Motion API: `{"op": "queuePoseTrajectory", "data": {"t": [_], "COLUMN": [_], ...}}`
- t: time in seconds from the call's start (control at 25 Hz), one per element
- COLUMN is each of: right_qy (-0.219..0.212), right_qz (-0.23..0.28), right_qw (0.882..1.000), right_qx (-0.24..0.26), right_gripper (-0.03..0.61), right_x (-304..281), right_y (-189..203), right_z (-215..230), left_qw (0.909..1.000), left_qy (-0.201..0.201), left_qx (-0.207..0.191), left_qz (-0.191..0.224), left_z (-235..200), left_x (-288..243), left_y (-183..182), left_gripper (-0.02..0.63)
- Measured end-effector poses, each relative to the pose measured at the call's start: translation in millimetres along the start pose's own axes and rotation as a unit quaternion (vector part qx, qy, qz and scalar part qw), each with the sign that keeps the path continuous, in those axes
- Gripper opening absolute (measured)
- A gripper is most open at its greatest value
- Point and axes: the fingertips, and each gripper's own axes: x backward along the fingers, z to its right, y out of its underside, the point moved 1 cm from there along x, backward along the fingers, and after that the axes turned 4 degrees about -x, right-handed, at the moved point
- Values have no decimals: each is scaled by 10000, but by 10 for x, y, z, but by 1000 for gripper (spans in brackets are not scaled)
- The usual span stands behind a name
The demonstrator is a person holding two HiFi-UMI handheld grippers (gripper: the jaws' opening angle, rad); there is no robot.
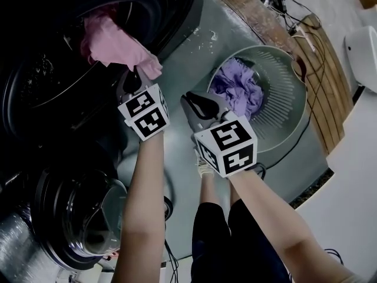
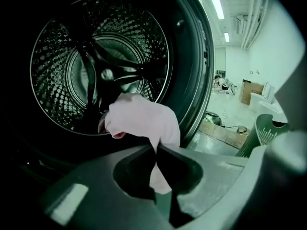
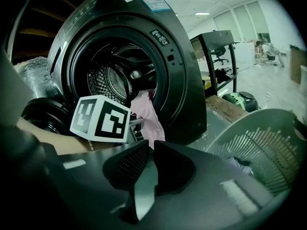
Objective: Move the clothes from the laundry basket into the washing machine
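I am holding the pink garment (image 2: 139,119) in the left gripper (image 2: 157,148). Its jaws are clamping together on a fold of the cloth. The rest of the garment is hanging forward of the tips, at the mouth of the drum (image 2: 96,56).

Handling: the garment is bunching and draping freely, so I am judging it light, soft and limp. It will not hold a shape, it will trail below any pinch point, and it could snag on the drum's mouth. A pinch on a gathered fold, as here, is looking sufficient, and no hard grip should be needed.

The right gripper (image 3: 151,146) is hovering between the washer (image 3: 187,80) and the basket (image 1: 294,81). Its jaws are closed together with nothing between them.

Containers:
- Drum: I am seeing no other clothes in the lit part. The lowest part is too dark to tell.
- Basket: it is standing on the floor just beside the washer and is holding a purple garment (image 1: 238,87), crumpled against the side nearer the washer. I am judging this one equally soft. Taking a raised fold near its top should lift it clear of the slatted wall.
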Motion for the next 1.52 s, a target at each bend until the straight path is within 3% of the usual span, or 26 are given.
{"op": "queuePoseTrajectory", "data": {"t": [0.2, 0.44, 0.64, 0.72, 0.8, 0.88, 0.96, 1.32, 1.52], "right_qy": [-14, -87, -121, -133, -131, -111, -94, -45, 406], "right_qz": [56, 146, 211, 214, 208, 192, 169, 544, 147], "right_qw": [10000, 9999, 9997, 9997, 9997, 9998, 9998, 9985, 9988], "right_qx": [-21, 18, 14, 21, 12, -12, -35, 94, 209], "right_gripper": [55, 54, 52, 52, 54, 54, 54, 72, 131], "right_x": [6, -7, -37, -48, -51, -44, -30, 416, 776], "right_y": [-88, -288, -385, -388, -375, -347, -310, -333, -52], "right_z": [-64, -194, -248, -251, -238, -210, -185, 67, 707], "left_qw": [9962, 9789, 9618, 9606, 9698, 9814, 9878, 9926, 9923], "left_qy": [-389, -1104, -1585, -1653, -1491, -1187, -946, -380, 360], "left_qx": [-34, -176, -180, -144, -92, -9, 51, 42, -129], "left_qz": [780, 1712, 2227, 2231, 1928, 1506, 1232, 1155, 1181], "left_z": [-357, -976, -1304, -1345, -1288, -1160, -1037, -651, -15], "left_x": [277, 471, 559, 520, 382, 233, 169, 410, 771], "left_y": [-418, -1196, -1619, -1643, -1531, -1340, -1171, -1017, -880], "left_gripper": [12, 12, 11, 11, 40, 191, 241, 270, 269]}}
